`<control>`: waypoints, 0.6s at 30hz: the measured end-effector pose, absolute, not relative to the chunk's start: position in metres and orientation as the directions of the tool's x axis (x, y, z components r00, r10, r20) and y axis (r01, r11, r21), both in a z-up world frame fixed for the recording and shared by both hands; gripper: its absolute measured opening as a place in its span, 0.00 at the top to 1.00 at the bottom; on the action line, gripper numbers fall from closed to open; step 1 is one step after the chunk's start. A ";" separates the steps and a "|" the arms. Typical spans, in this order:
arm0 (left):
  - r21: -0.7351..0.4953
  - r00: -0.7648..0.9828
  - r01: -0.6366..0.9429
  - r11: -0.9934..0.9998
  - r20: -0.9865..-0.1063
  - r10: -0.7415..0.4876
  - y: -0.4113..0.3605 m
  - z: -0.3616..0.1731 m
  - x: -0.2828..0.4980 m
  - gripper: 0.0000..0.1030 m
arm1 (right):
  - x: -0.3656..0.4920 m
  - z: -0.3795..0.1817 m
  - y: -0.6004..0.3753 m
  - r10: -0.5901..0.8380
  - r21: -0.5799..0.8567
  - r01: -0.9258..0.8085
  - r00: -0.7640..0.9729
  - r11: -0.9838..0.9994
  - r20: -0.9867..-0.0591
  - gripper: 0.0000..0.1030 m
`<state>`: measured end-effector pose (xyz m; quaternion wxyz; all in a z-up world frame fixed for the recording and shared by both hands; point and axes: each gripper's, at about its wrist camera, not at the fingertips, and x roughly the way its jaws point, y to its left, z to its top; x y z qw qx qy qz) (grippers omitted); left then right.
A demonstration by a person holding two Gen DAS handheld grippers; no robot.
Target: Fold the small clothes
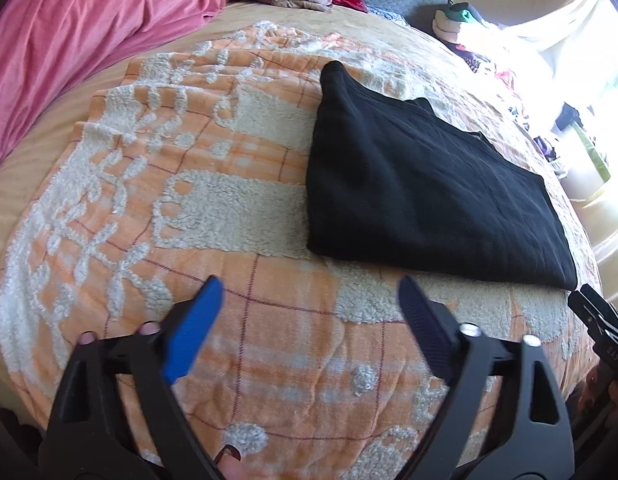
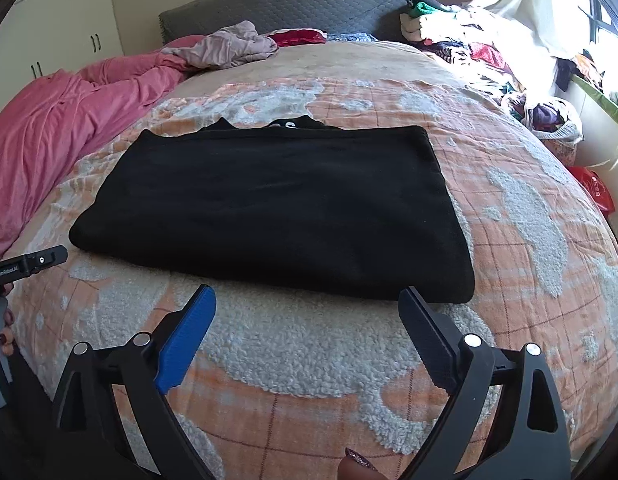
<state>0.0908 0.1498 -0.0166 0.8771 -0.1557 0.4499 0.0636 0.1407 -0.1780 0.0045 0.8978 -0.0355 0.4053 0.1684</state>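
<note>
Pink sheet (image 2: pixel 49 120) bunched along the bed's left edge. My left gripper (image 1: pixel 309 304) hangs above the blanket (image 1: pixel 237 208) near the bed's front edge, fingers wide apart, gripping nothing. Black shirt (image 2: pixel 277 208) lies folded flat mid-blanket, a rough rectangle; collar with white letters pokes out at its far edge. My right gripper (image 2: pixel 307 310) sits just short of the shirt's near edge, fingers spread, nothing between them. Grey headboard (image 2: pixel 281 4) at the far end. Clothes pile (image 2: pixel 489 56) in the far right corner.
</note>
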 end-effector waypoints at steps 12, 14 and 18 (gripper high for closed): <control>-0.230 0.607 -0.304 0.925 -0.795 0.002 0.173 -0.008 0.088 0.09 | 0.138 0.009 -0.119 0.325 0.035 -0.449 0.590 0.893 -0.739 0.08; -0.224 0.606 -0.307 0.925 -0.795 0.009 0.176 -0.008 0.089 0.09 | 0.138 0.009 -0.106 0.337 0.031 -0.472 0.580 0.881 -0.742 0.08; -0.215 0.607 -0.317 0.924 -0.794 0.023 0.183 -0.005 0.094 0.09 | 0.137 0.008 -0.083 0.354 0.012 -0.519 0.566 0.855 -0.745 0.08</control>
